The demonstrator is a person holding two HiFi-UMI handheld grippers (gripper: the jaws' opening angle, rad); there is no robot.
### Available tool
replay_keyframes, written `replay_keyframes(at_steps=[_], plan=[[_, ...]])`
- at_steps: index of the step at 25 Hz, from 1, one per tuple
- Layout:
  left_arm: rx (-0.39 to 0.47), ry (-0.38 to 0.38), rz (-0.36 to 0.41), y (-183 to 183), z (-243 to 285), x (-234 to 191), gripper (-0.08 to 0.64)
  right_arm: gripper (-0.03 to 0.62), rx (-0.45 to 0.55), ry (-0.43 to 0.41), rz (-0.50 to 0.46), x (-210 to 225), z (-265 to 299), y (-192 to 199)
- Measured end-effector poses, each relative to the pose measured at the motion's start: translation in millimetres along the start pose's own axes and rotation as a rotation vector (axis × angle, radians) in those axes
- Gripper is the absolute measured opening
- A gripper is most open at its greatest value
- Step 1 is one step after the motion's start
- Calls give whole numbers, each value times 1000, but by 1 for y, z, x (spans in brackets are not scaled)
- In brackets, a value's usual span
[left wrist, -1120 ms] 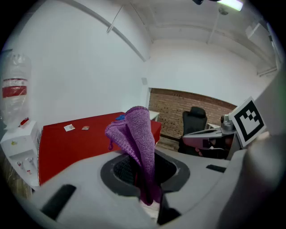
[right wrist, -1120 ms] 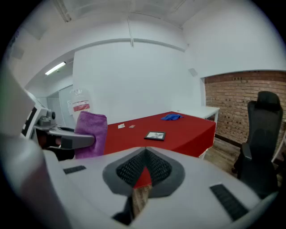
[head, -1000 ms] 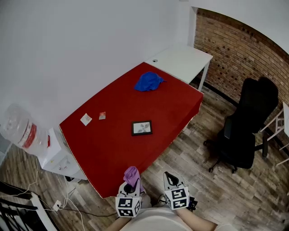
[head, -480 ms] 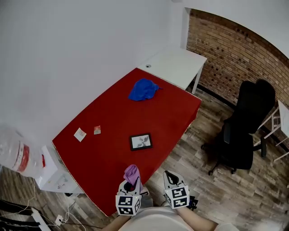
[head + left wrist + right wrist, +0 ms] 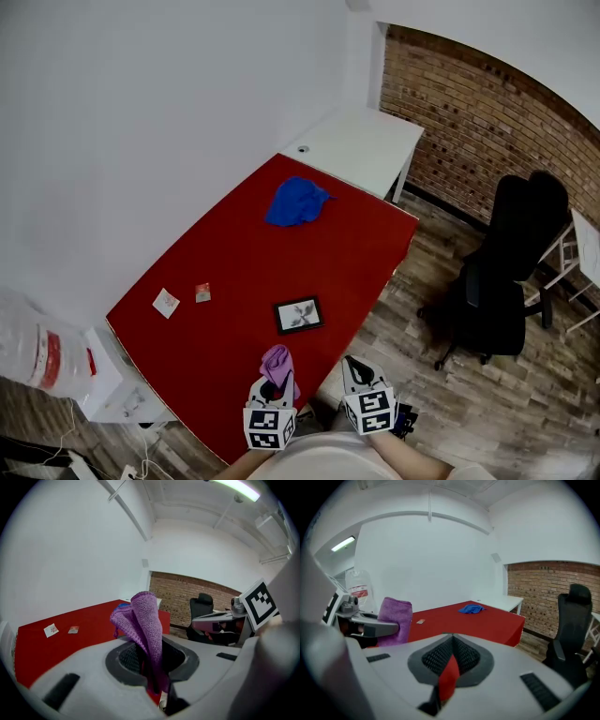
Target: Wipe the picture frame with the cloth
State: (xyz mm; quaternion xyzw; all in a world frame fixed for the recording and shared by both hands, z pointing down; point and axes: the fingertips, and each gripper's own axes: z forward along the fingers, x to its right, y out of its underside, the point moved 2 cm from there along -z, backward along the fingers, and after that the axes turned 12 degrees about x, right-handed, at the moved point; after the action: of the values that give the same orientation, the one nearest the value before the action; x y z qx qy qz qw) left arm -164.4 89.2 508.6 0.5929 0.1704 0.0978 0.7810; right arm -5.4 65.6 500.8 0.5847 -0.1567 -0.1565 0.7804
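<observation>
A small black picture frame point(image 5: 299, 315) lies flat on the red table point(image 5: 244, 253), near its front edge. My left gripper point(image 5: 275, 375) hovers just short of that edge, shut on a purple cloth point(image 5: 277, 362) that stands up out of its jaws. In the left gripper view the purple cloth point(image 5: 143, 620) rises from the left gripper point(image 5: 150, 660). My right gripper point(image 5: 361, 377) hangs beside it over the floor, jaws together and holding nothing. The right gripper view shows the right gripper point(image 5: 451, 660) and the purple cloth point(image 5: 395, 620) off to its left.
A blue cloth point(image 5: 296, 202) lies crumpled at the table's far end, with two small cards point(image 5: 166, 302) near the left edge. A white desk point(image 5: 361, 145) adjoins the far end. A black office chair point(image 5: 506, 272) stands right, a water bottle point(image 5: 37, 352) left.
The head view has shifted, so the table and frame now sit lower and nearer to the grippers. Both grippers keep the same pose, the left still holding the purple cloth.
</observation>
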Motion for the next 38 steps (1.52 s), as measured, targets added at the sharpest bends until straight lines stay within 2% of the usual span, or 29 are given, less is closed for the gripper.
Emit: replay_keyframes(at_steps=[16, 20, 23, 26, 29, 33, 36, 38], plan=[[-3, -79, -22, -9, 43, -6, 61, 3, -21, -94, -16, 29, 46, -11], [-14, -81, 11, -7, 53, -15, 61, 4, -26, -101, -19, 33, 57, -11], [-21, -79, 126, -9, 69, -32, 61, 5, -30, -97, -13, 38, 68, -8], [-82, -51, 262, -1, 94, -56, 61, 5, -33, -97, -2, 38, 82, -5], [-184, 5, 416, 12, 127, -81, 61, 5, -32, -101, -9, 37, 94, -2], [-373, 109, 636, 43, 178, -110, 61, 5, -45, -95, 10, 38, 109, 8], [-507, 180, 760, 71, 207, -127, 61, 4, -58, -99, 27, 35, 114, 14], [-568, 207, 820, 84, 222, -137, 61, 5, -64, -105, 30, 31, 115, 18]])
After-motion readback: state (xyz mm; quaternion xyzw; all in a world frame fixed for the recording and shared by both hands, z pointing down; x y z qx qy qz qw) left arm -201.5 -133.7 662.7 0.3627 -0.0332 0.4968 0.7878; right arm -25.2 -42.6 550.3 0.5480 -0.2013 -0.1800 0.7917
